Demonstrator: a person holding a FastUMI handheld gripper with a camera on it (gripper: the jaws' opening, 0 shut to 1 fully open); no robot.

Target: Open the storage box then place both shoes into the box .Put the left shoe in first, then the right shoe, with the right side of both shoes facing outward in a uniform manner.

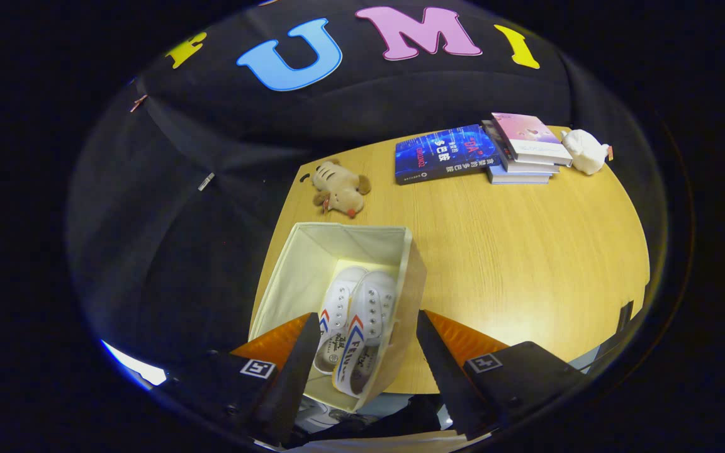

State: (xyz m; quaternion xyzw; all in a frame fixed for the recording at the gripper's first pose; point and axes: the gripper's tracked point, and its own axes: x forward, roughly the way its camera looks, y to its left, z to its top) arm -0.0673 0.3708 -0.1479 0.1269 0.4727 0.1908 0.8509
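Note:
A cream fabric storage box (410,277) stands open on the wooden table, just ahead of and below my fingers. Two white canvas shoes lie side by side inside it on their sides, one (336,314) to the left and one (365,327) to the right, soles toward me and toes pointing away. My gripper (362,352) is open above the near end of the box, with nothing between its fingers (299,358). The shoes show through the gap between the fingers.
The wooden table (513,264) stretches away to the right of the box. A brown plush toy (339,187) lies beyond the box. At the far edge are a blue book (444,154), a stack of books (526,151) and a white figurine (586,151).

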